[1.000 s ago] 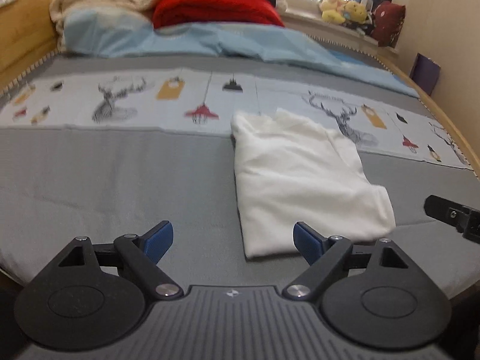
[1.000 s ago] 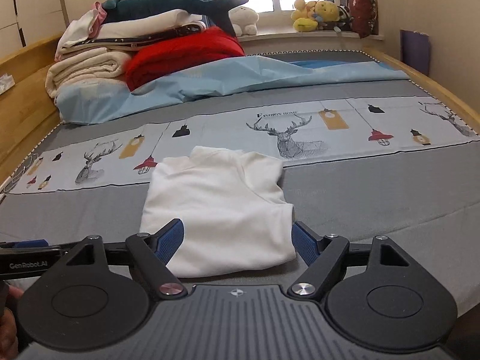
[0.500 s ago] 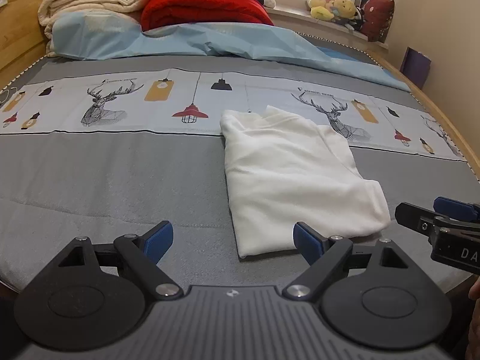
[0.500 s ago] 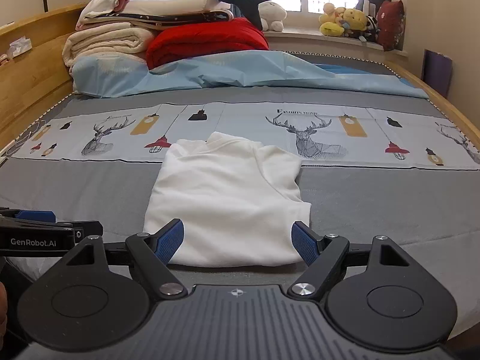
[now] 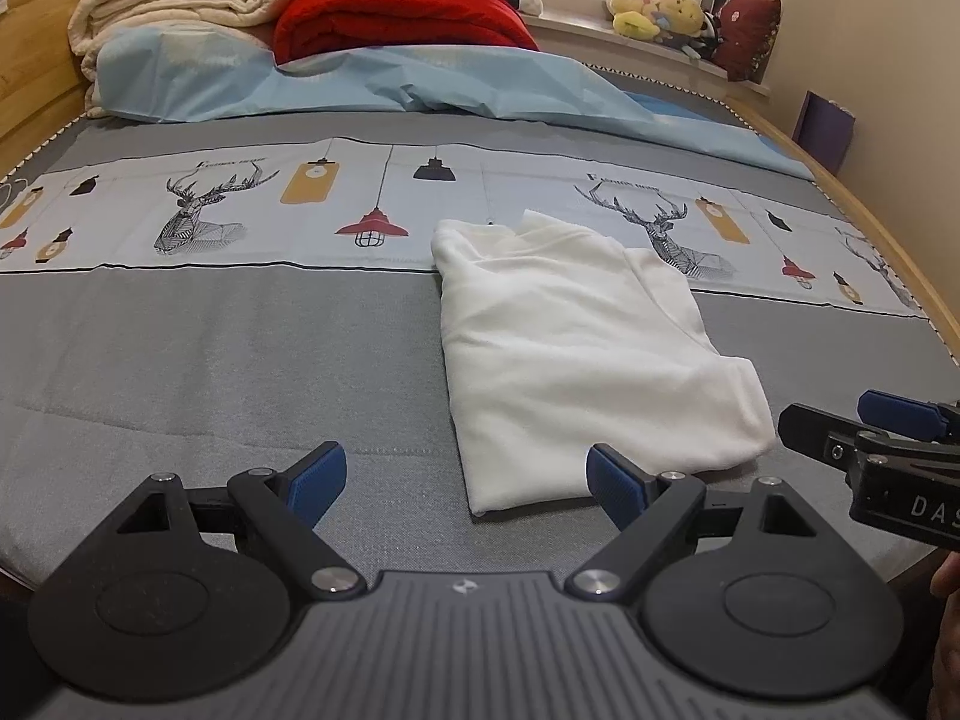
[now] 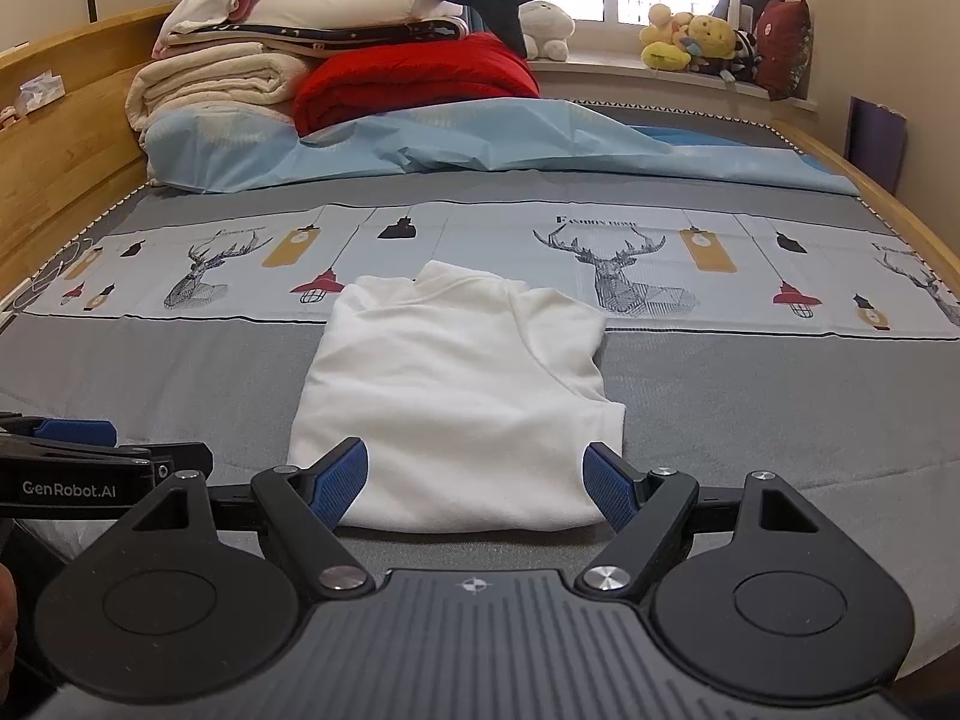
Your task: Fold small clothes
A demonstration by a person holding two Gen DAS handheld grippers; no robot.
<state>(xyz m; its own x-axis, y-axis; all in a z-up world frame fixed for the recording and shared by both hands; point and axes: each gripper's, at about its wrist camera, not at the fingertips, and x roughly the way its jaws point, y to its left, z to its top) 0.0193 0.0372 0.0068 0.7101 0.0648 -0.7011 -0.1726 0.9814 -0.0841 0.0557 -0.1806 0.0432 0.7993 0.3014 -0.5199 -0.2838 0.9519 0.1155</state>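
Observation:
A white top [image 5: 576, 348] [image 6: 462, 396] lies folded flat on the grey bed cover, collar towards the far side. My left gripper [image 5: 465, 483] is open, held near the garment's near left corner, with nothing between its blue pads. My right gripper [image 6: 477, 483] is open too, and its two pads frame the garment's near edge from just in front. The right gripper's side shows at the right edge of the left wrist view, and the left gripper's side at the left edge of the right wrist view.
A printed band with deer and lamps [image 6: 630, 258] crosses the bed behind the garment. Further back lie a light blue sheet [image 6: 456, 138], a red blanket [image 6: 414, 78] and stacked folded bedding [image 6: 228, 78]. Wooden bed rails [image 6: 66, 144] run along both sides; plush toys [image 6: 696, 39] sit on the windowsill.
Both grippers have drawn back and risen a little from the garment, both still open. The right gripper has come further into the left wrist view. The garment has not moved.

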